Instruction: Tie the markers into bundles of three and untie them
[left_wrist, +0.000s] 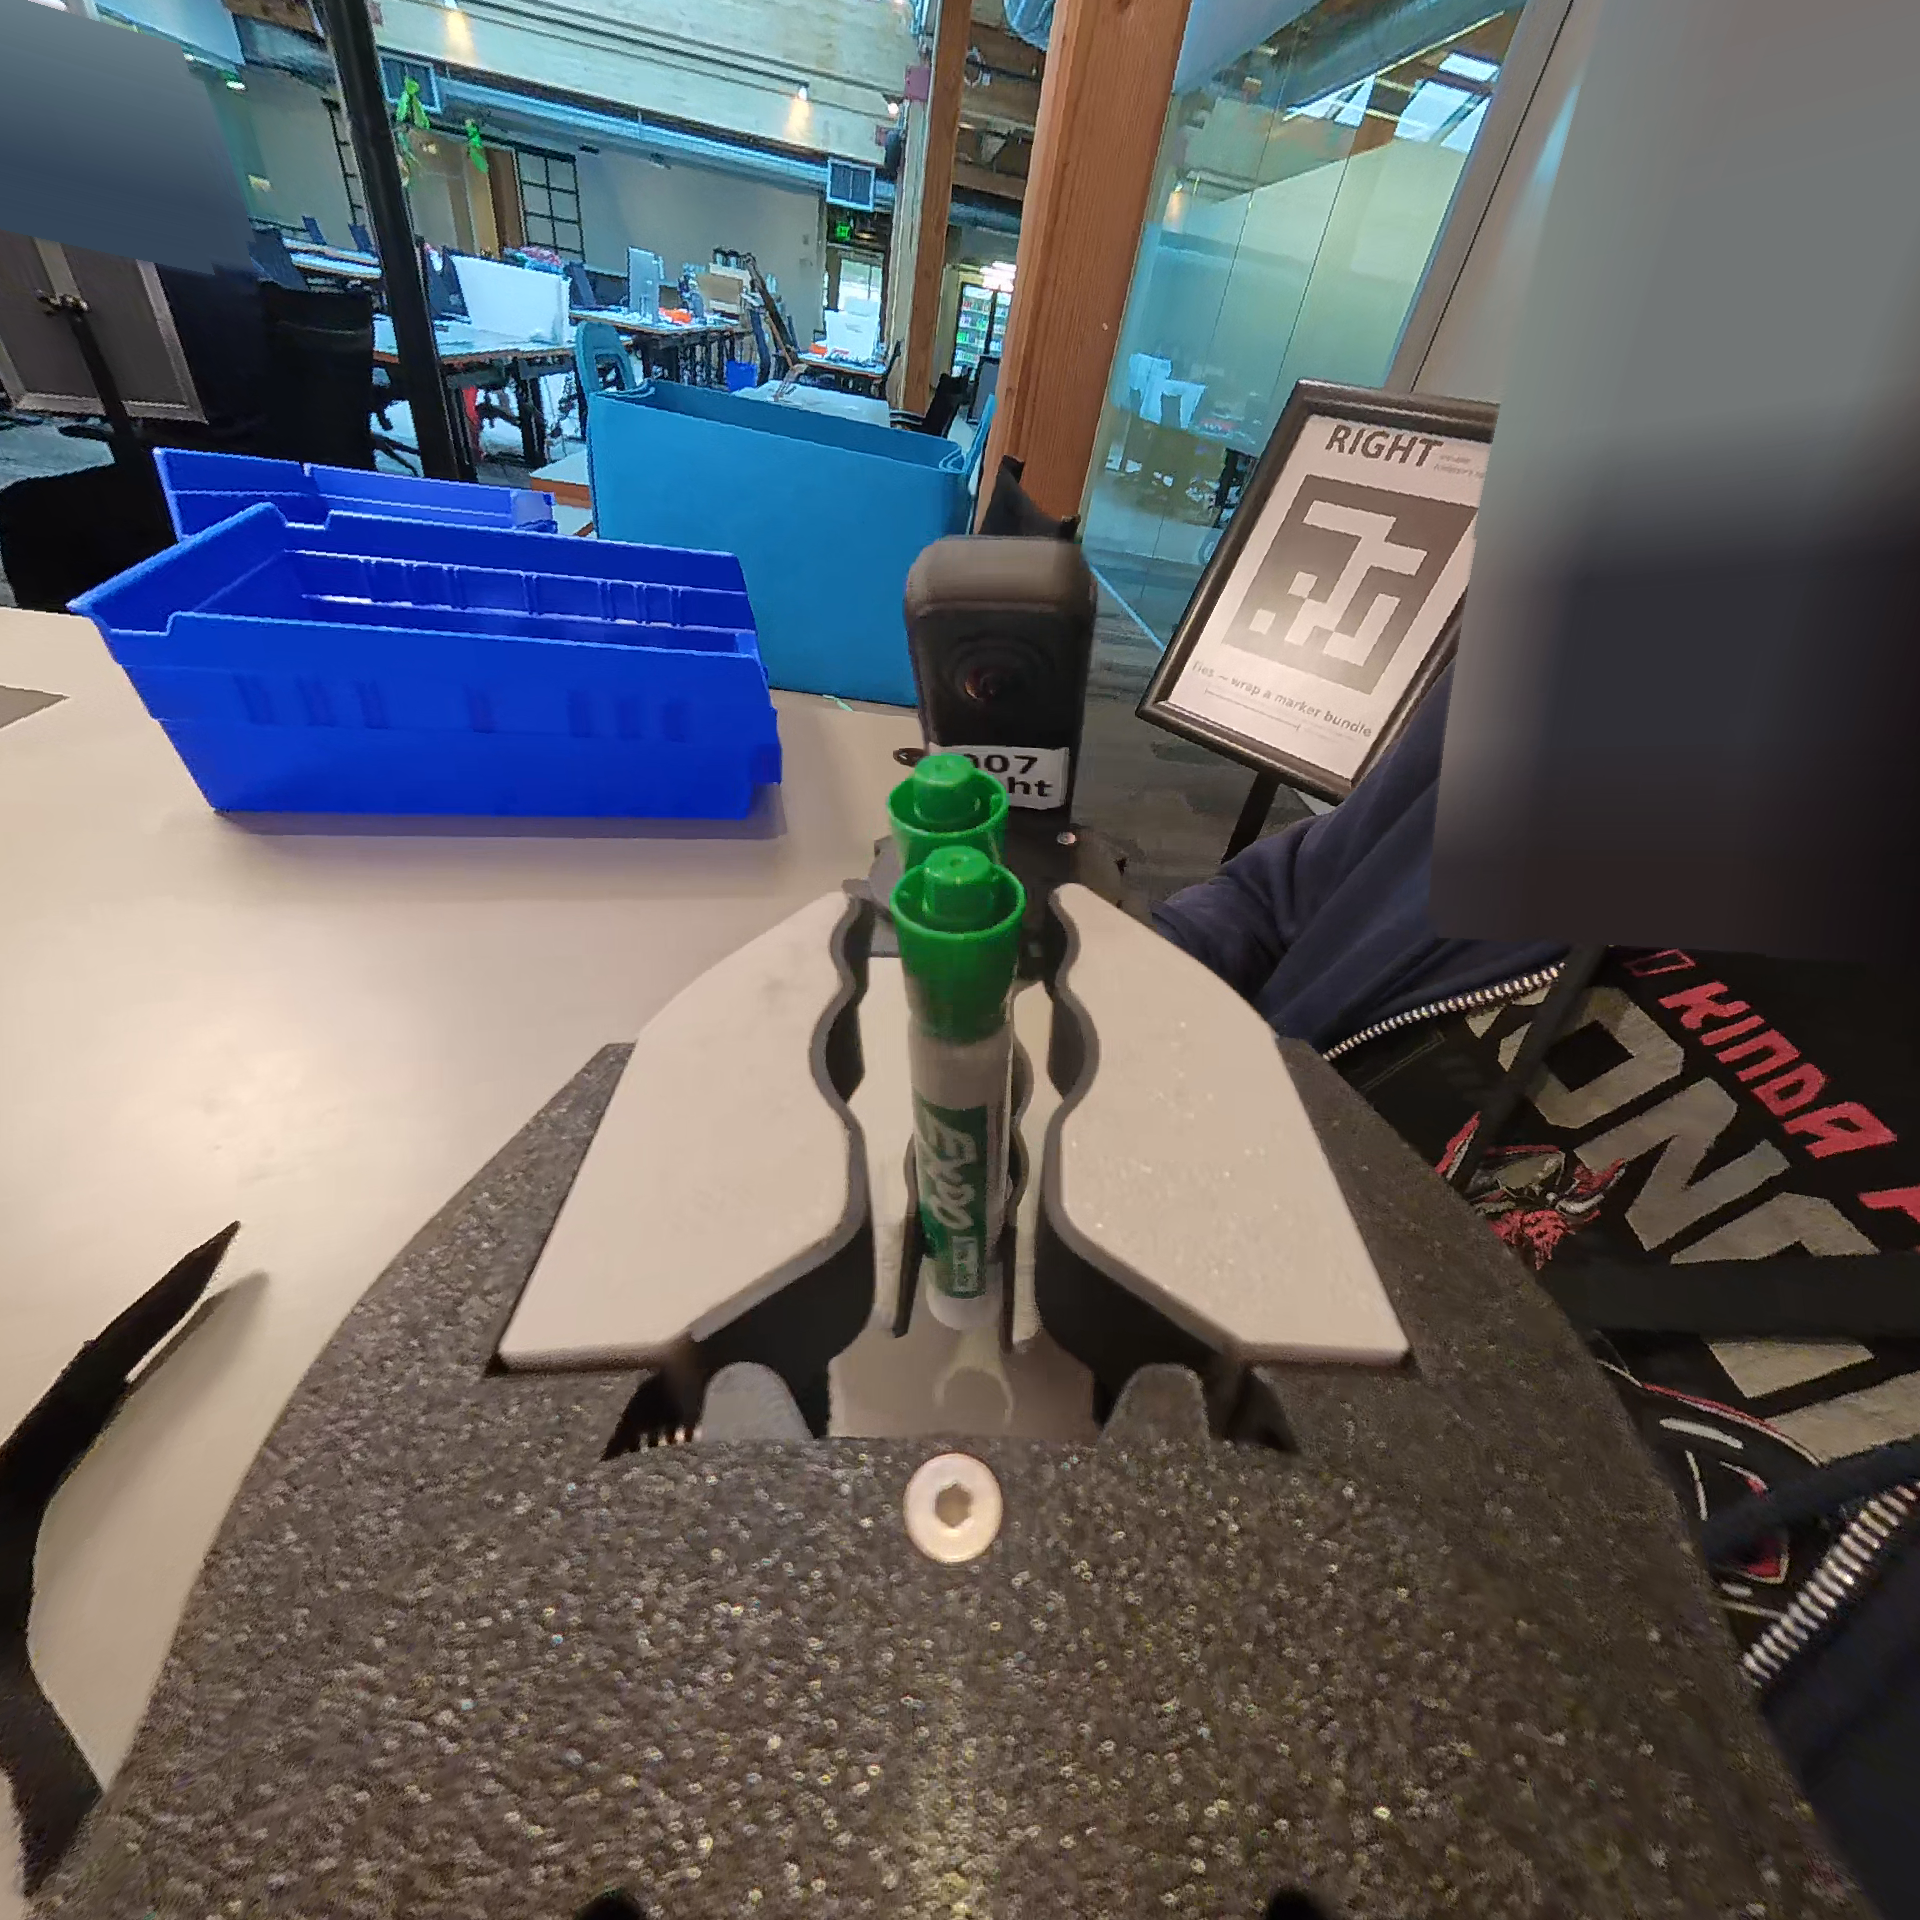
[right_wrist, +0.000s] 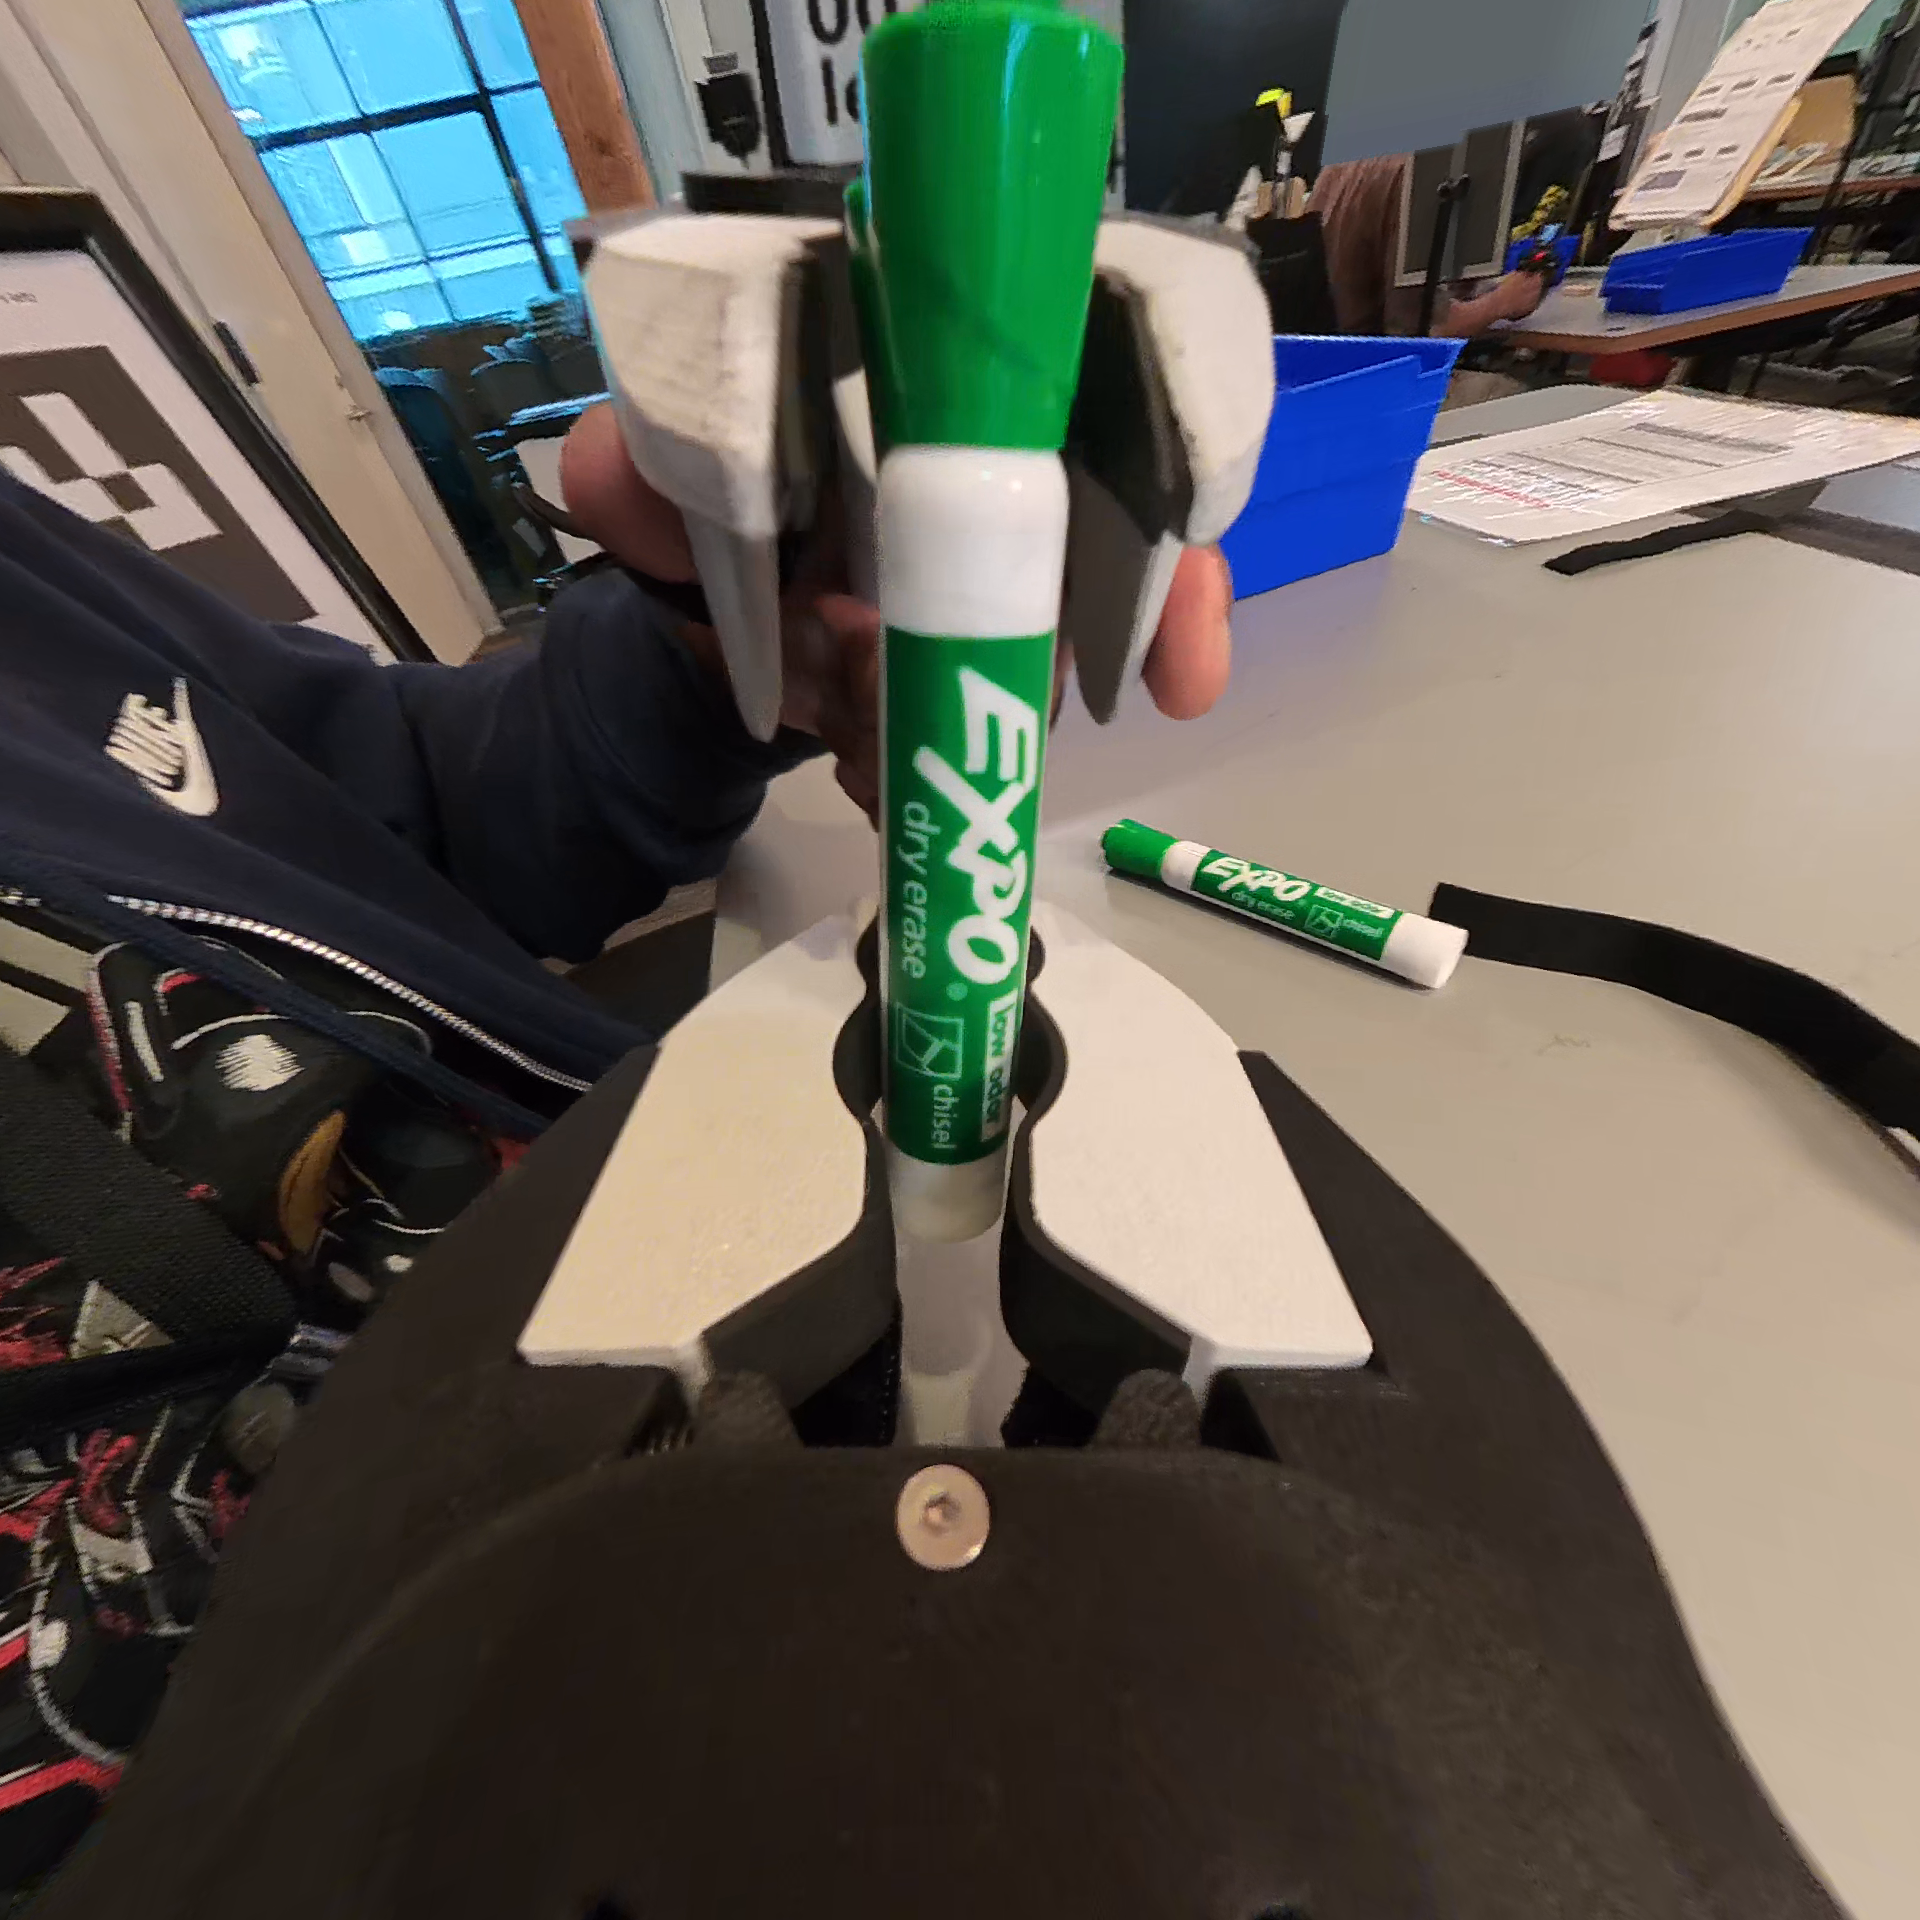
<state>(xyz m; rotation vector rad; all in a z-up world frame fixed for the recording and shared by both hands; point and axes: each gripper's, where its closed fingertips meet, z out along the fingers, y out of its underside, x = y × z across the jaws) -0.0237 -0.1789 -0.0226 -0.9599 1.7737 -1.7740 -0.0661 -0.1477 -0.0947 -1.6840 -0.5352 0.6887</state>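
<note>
- Left gripper (left_wrist: 956, 906): jaws stand moderately open. Its grey fingers (left_wrist: 727, 1101) flank the markers, with a dark gap on each side, so no pad presses on them.
- Right gripper (right_wrist: 951, 930): jaws narrow, with the pads closed against the lower barrel of the front green marker (right_wrist: 966, 831). That marker runs forward between the opposing gripper's fingertips.
- Second green marker (left_wrist: 945, 805): the left wrist view shows its cap clearly, directly beyond the nearer cap. The right wrist view shows only a green sliver of it behind the front marker. Whether the right pads also bear on it cannot be told.
- Third green marker (right_wrist: 1288, 904): lies flat on the table (right_wrist: 1558, 1247), well apart from both grippers – visible in the right wrist view only.
- Marker count: three in all, two at the grippers and one on the table.
- Black straps: the right wrist view shows two, one (right_wrist: 1683, 987) just beside the loose marker and one (right_wrist: 1725, 551) farther back. The left wrist view shows one black strap (left_wrist: 114, 1351) at its left edge.
- Blue bins (left_wrist: 416, 665): two nested – seen whole in the left wrist view only.
- Framed sign (left_wrist: 1340, 582): one, standing beyond the table edge.
</note>
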